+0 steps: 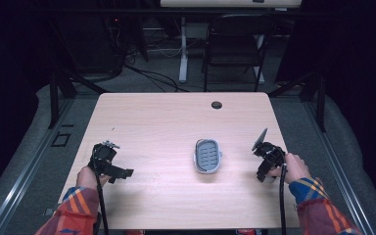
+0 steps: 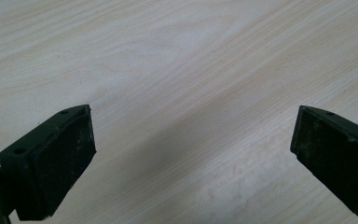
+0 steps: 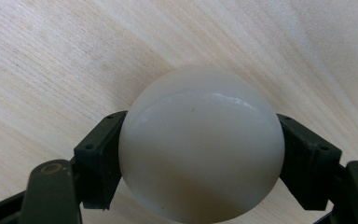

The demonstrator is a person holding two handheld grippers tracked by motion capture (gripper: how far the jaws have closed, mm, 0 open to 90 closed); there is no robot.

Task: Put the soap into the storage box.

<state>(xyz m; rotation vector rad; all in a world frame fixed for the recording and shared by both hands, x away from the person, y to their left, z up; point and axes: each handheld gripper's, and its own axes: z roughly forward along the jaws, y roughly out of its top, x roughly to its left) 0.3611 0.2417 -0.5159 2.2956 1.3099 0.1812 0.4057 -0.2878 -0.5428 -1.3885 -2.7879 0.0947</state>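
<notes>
White ball [image 3: 200, 144], one, clamped in right hand-held gripper [image 3: 200, 154]; left hand-held gripper [image 2: 191, 144] wide open, empty; one grey tray [image 1: 208, 156].

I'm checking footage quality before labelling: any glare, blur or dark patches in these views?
High view: table evenly lit, surroundings nearly black, small things soft. Right gripper view: a bright highlight on top of the white ball, its underside shaded, held in the right tongs. Left gripper view: wood grain sharp, the open left tongs slightly soft.

2 black grippers [image 1: 127, 172] [image 1: 260, 176], screwed jaw pads, trailing black cables, grey plate, red plaid sleeves [image 1: 76, 210] with orange, blue, yellow stripes
</notes>
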